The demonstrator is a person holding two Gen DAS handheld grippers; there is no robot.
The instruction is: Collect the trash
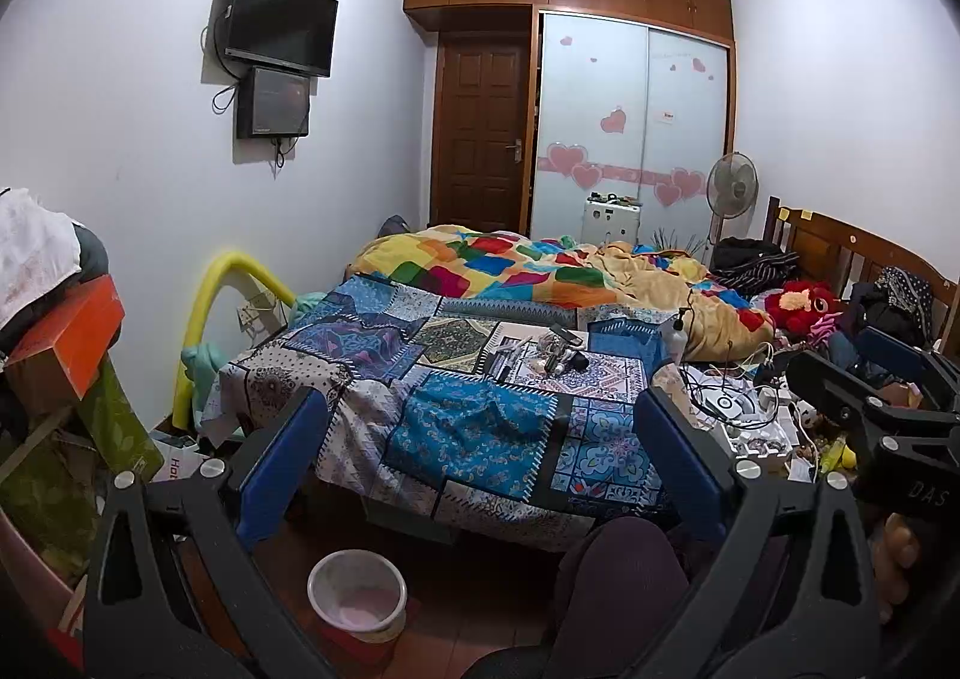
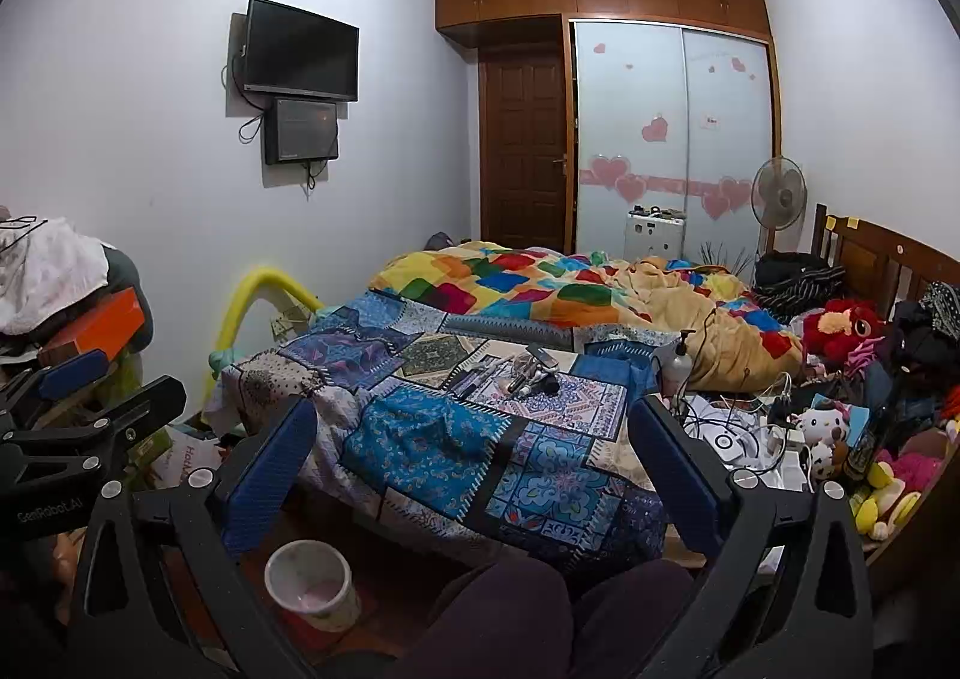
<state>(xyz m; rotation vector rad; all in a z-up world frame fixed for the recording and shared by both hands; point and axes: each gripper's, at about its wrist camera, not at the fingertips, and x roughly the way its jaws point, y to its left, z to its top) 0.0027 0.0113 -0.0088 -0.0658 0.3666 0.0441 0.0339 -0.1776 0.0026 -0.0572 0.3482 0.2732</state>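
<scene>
**Bedroom clutter, both grippers empty over the bed's foot**

Boxes (image 1: 66,343) and cloth are piled far left of the fingers, an orange one on top. Below and between the blue pads of the left gripper (image 1: 480,469), a white bin (image 1: 357,595) stands upright on the floor, apparently empty, just short of the bed (image 1: 480,427). A knee (image 1: 624,577) in dark cloth rises beside the bin, partly blocking the floor under the right pad. Straight ahead, beyond the fingertips, small items (image 1: 552,352) that may be trash lie scattered on the patchwork cover; what they are is too small to tell. Further right, cables (image 1: 720,391), a pump bottle (image 1: 675,334) and plush toys (image 1: 798,304) crowd the mattress edge.

The left gripper's fingers are spread wide, holding nothing and touching nothing. The right gripper (image 2: 474,469) is likewise spread wide and empty, with the bin (image 2: 312,583) below its left pad. Each gripper shows in the other's view, apart.
</scene>
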